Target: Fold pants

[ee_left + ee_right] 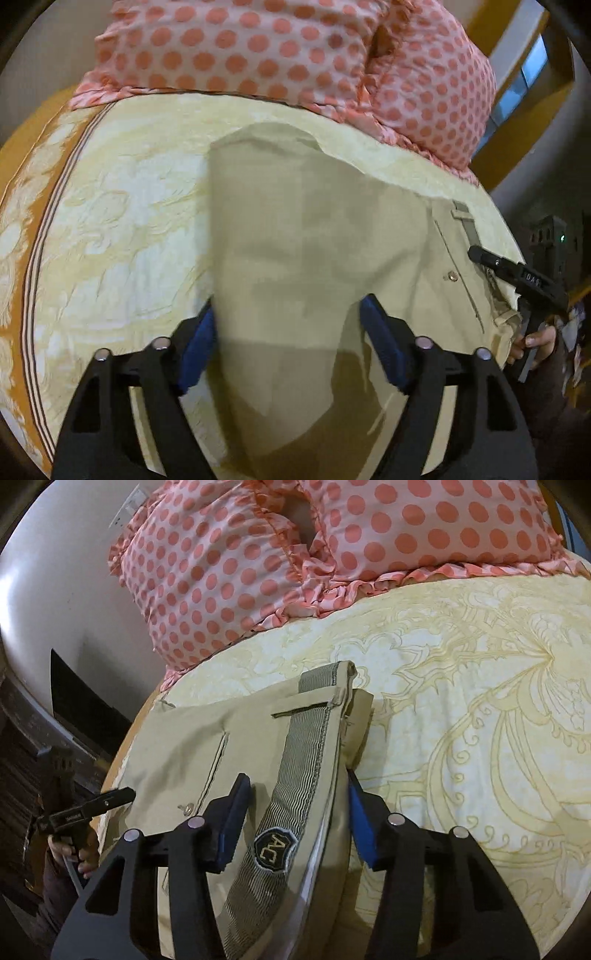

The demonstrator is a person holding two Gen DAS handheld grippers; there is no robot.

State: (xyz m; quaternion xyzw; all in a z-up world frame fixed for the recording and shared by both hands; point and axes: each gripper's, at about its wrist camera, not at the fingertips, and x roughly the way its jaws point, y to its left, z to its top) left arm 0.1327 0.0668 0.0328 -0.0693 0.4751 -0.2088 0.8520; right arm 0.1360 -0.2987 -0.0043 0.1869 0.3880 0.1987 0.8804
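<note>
Khaki pants (314, 240) lie folded on a cream and yellow patterned bedspread (122, 206). My left gripper (288, 332) is open, its blue pads on either side of the folded leg fabric below it. My right gripper (295, 812) is open over the waistband (306, 753), whose grey striped lining and a dark AC label (275, 849) face up. A back pocket slit with a button (189, 808) shows to the left. The right gripper also shows in the left wrist view (491, 264) at the pants' waist edge, and the left gripper shows in the right wrist view (110, 797).
Two pink pillows with coral polka dots (258, 561) lie along the head of the bed. The bed edge with an orange border (40, 221) is on the left. Dark furniture and floor (26, 738) lie beyond the bed edge.
</note>
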